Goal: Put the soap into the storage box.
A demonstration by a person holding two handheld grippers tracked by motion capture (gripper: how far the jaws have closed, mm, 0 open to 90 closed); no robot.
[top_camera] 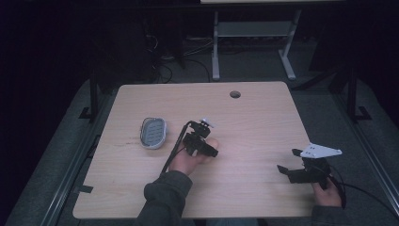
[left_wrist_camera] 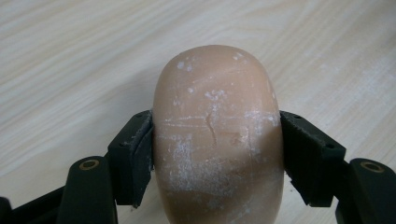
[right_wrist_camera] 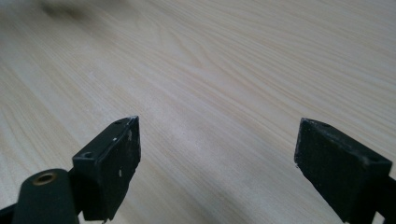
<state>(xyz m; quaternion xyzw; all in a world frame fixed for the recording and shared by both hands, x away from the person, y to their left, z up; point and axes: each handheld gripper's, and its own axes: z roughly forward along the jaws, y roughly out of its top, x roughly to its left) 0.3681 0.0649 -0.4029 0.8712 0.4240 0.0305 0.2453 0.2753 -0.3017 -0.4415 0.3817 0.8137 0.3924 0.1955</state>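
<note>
One peach-coloured soap bar (left_wrist_camera: 218, 140), dusted with white, sits clamped between the left gripper (left_wrist_camera: 217, 158)'s jaws near the middle of the wooden table (top_camera: 254, 122), its long axis running straight ahead along them. The right gripper (right_wrist_camera: 217, 168) hangs spread wide with nothing between its jaws. A grey soap dish (top_camera: 153, 133) lies to the left.

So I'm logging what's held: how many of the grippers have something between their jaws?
1. The left gripper, near the table's middle, is clamped on a tan soap bar. The right gripper, near the right edge, is open and holds nothing.
</note>
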